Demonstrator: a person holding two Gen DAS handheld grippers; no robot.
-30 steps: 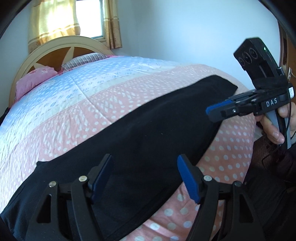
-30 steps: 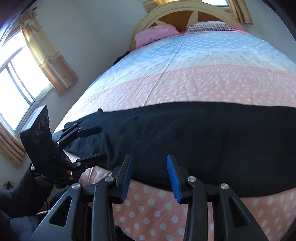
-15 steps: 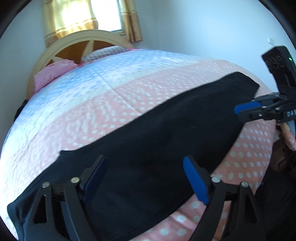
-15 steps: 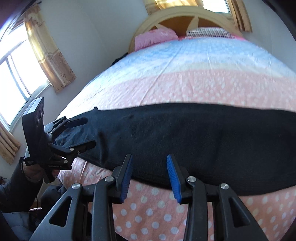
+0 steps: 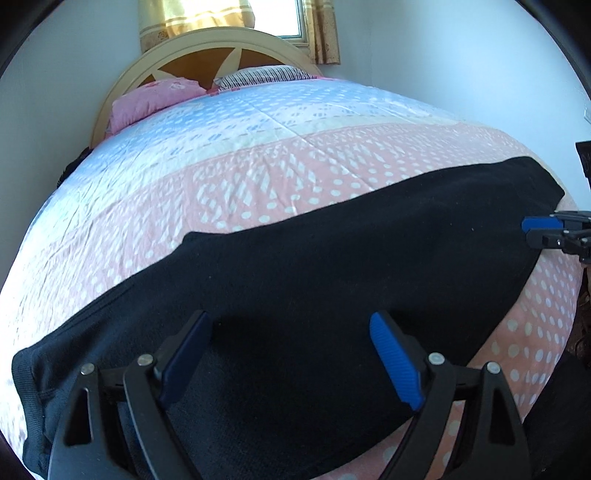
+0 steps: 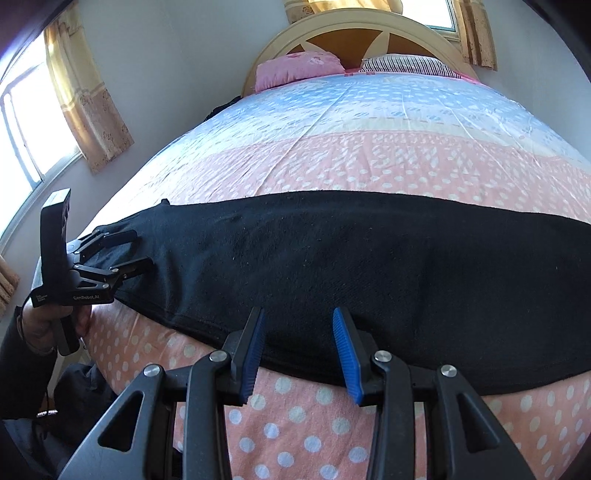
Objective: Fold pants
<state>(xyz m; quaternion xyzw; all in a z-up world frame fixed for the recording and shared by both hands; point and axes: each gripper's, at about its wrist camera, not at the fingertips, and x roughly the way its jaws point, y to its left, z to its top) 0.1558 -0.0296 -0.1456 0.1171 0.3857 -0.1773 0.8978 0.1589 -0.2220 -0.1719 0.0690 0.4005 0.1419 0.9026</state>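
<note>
Two black plastic grippers with ribbed blue pads work over the bed. On the left gripper (image 5: 291, 354) the jaws stand wide apart, above the black pants (image 5: 332, 280) at their waistband end, gripping nothing; from the right wrist view its fingers (image 6: 129, 267) straddle that end of the cloth, and whether they touch it I cannot tell. The right gripper (image 6: 297, 350) has its jaws partly parted with nothing between them, hovering at the near edge of the pants.

The pants are a soft, slightly fuzzy knit, laid flat as one long dark band across the foot of the bed, with a stitched hem along the near edge. The quilt (image 5: 258, 173) beneath is smooth cotton with creases, pink with white dots near the foot, pale blue with dots farther up, and a cream stripe between.

Compared with a second ago, the left gripper's jaws have just been opening, and it now sits farther toward the waistband end, so the right gripper has slid to the far right edge of its view. The right gripper's jaws are unchanged, and the pants lie as before.

At the head stand a rounded cream headboard (image 6: 354, 33) with brown wooden panels, a pink pillow (image 6: 299, 70) and a striped pillow (image 6: 406, 64). White walls, yellow patterned curtains (image 6: 88, 107) and bright windows surround the bed. A hand (image 6: 48, 325) in a dark sleeve holds the left gripper's handle.
</note>
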